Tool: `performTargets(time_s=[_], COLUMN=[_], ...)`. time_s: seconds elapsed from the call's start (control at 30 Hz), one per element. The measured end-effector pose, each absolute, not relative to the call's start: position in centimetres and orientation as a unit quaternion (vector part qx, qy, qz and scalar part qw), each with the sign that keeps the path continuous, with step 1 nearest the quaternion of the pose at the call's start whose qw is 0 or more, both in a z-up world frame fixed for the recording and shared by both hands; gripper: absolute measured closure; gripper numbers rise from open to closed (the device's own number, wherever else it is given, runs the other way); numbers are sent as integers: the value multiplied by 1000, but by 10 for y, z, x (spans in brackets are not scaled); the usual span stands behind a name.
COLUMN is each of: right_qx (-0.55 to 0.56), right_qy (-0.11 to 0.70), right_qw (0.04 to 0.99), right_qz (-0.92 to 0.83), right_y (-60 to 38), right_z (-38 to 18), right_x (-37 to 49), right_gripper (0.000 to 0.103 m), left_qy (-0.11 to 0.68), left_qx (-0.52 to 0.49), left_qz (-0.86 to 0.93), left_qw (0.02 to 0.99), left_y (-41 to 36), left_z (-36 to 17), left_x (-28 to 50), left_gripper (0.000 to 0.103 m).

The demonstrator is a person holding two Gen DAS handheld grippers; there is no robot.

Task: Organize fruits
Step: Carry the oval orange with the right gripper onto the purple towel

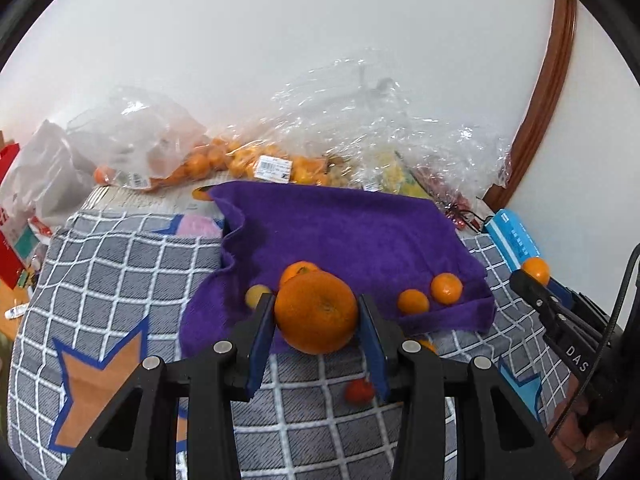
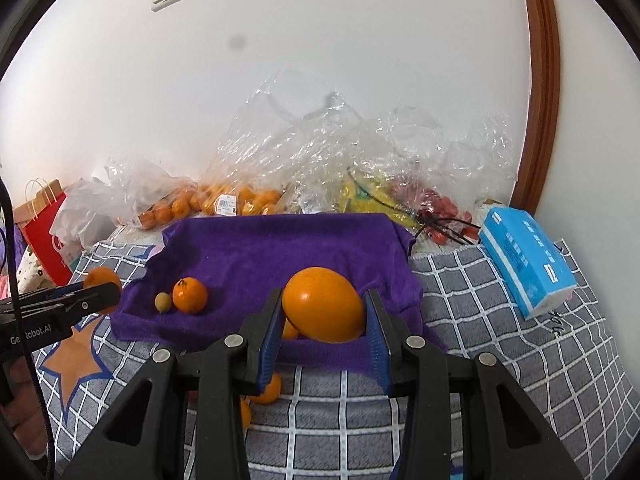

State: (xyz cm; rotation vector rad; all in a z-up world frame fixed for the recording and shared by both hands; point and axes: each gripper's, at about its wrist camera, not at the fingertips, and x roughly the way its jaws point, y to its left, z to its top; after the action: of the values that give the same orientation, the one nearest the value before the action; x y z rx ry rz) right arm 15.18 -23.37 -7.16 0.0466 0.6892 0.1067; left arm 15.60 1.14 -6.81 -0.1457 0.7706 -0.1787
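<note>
My left gripper (image 1: 316, 305) is shut on a large rough-skinned orange (image 1: 316, 320), held just above the near edge of the purple towel (image 1: 344, 228). My right gripper (image 2: 324, 300) is shut on a smooth, egg-shaped orange fruit (image 2: 326, 308) over the towel's (image 2: 280, 248) front edge. Each gripper also shows at the side of the other's view, the right gripper (image 1: 529, 280) and the left gripper (image 2: 105, 291). On the towel lie a tangerine (image 2: 190, 294), a small yellowish fruit (image 2: 163, 302) and two small oranges (image 1: 413, 302), (image 1: 446, 288).
A grey checked cloth (image 1: 120, 264) covers the surface. A small red fruit (image 1: 359, 391) lies on it near my left fingers. Clear plastic bags of oranges (image 1: 224, 160) and other fruit (image 2: 436, 208) are piled along the white wall. A blue tissue pack (image 2: 526, 260) lies at the right.
</note>
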Motion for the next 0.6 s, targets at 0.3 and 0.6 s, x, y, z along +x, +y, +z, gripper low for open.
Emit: performTargets(time_s=[0.3, 0.6], right_qx=[26, 27], right_qy=[335, 336], right_qw=[941, 941], right_qz=[46, 40], right_y=[-243, -251], right_z=[-72, -84], right_x=[183, 216], right_gripper=[64, 64], left_qy=[374, 374], left_qx=[-63, -60], left_qz=[-97, -98], left_qw=[920, 920], left_y=[-11, -21], left_z=[-68, -80], left_x=[185, 212], left_gripper=[64, 64])
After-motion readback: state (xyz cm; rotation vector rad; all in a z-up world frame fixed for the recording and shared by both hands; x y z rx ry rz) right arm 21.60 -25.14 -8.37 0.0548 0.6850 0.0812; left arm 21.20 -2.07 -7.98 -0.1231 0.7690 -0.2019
